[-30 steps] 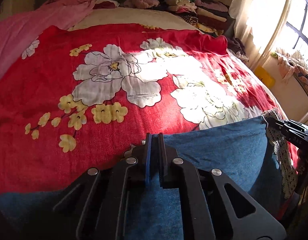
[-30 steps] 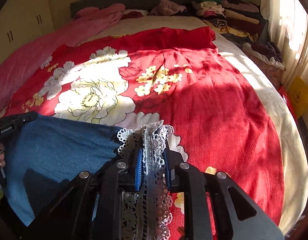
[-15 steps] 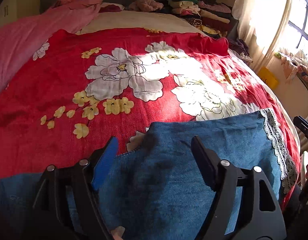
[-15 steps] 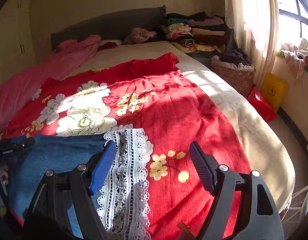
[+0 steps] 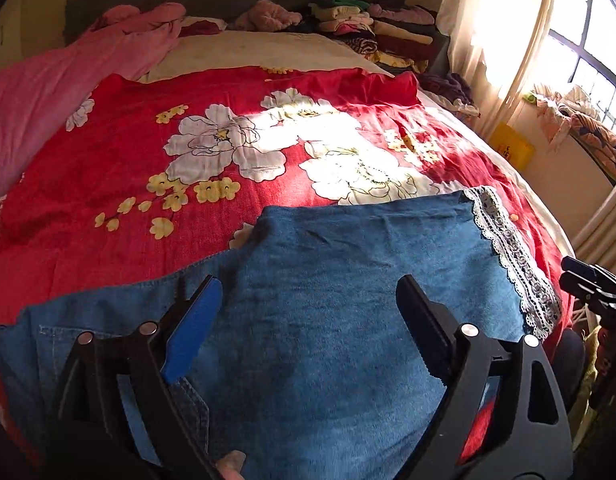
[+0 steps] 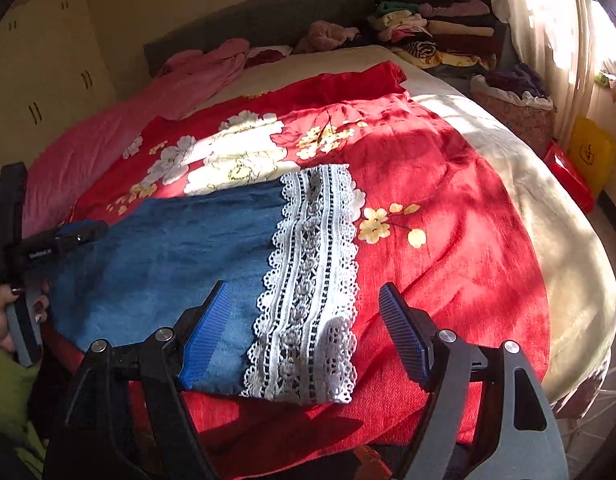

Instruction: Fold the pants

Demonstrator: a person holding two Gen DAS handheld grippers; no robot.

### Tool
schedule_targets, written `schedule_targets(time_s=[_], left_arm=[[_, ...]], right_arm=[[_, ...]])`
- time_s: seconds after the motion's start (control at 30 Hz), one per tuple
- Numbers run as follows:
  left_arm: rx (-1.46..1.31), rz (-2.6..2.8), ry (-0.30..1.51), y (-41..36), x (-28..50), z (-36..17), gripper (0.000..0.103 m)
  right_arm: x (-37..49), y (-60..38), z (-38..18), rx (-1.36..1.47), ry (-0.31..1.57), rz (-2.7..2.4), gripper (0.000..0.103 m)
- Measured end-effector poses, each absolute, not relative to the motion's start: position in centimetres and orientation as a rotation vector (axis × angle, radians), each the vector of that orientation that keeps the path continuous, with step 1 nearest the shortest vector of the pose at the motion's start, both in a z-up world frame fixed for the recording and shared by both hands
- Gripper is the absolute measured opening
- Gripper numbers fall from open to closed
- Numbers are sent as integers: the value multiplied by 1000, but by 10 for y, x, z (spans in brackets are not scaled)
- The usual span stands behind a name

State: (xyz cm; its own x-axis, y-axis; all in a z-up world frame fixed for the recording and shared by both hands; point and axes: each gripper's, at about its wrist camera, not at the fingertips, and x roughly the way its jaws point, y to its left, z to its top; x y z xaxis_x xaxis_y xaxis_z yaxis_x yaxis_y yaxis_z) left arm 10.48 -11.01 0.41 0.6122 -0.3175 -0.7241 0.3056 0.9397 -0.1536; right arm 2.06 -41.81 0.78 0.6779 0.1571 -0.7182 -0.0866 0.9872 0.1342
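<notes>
Blue denim pants (image 5: 328,300) with a white lace hem (image 5: 516,256) lie flat on the red flowered bedspread (image 5: 107,168), near the bed's front edge. My left gripper (image 5: 308,292) is open and empty, held just above the denim. My right gripper (image 6: 303,300) is open and empty, above the lace hem (image 6: 308,280) of the pants (image 6: 167,252). The left gripper also shows at the left of the right wrist view (image 6: 47,244), and the right gripper at the right edge of the left wrist view (image 5: 588,284).
A pink blanket (image 5: 47,80) lies along the bed's left side. Folded clothes (image 5: 372,28) are stacked at the far right by the headboard. A laundry basket (image 6: 516,108), a yellow bag (image 6: 592,152) and a curtained window are to the right of the bed.
Both grippers were shut on the pants, the left on denim, the right on the lace hem. Both opened, let go and drew back. The pants now lie flat.
</notes>
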Motion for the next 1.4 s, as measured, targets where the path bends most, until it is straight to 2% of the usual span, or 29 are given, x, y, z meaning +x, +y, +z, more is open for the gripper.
schedule_targets(time_s=[0.17, 0.3, 0.5, 0.67, 0.83, 0.9, 1.13, 1.4], left_arm=[[-11, -373, 856, -102, 80, -1, 82], [12, -375, 898, -98, 65, -17, 82], [108, -298, 969, -88, 50, -56, 83], [121, -292, 965, -89, 48, -53, 85], [86, -325, 956, -94, 39, -41, 85], [92, -327, 946, -97, 36, -37, 91], [99, -329, 908, -103, 27, -19, 93], [110, -348, 872, -115, 18, 1, 93]], right_arm=[[17, -410, -18, 37, 927, 109, 75], [19, -401, -30, -105, 989, 27, 64], [18, -406, -35, -108, 1007, 14, 64], [17, -407, -33, -96, 999, 13, 64], [5, -405, -15, -72, 935, 34, 66], [2, -404, -5, -54, 903, 46, 67], [-11, -404, 24, -26, 806, 51, 85], [-20, -405, 37, 11, 744, 59, 88]])
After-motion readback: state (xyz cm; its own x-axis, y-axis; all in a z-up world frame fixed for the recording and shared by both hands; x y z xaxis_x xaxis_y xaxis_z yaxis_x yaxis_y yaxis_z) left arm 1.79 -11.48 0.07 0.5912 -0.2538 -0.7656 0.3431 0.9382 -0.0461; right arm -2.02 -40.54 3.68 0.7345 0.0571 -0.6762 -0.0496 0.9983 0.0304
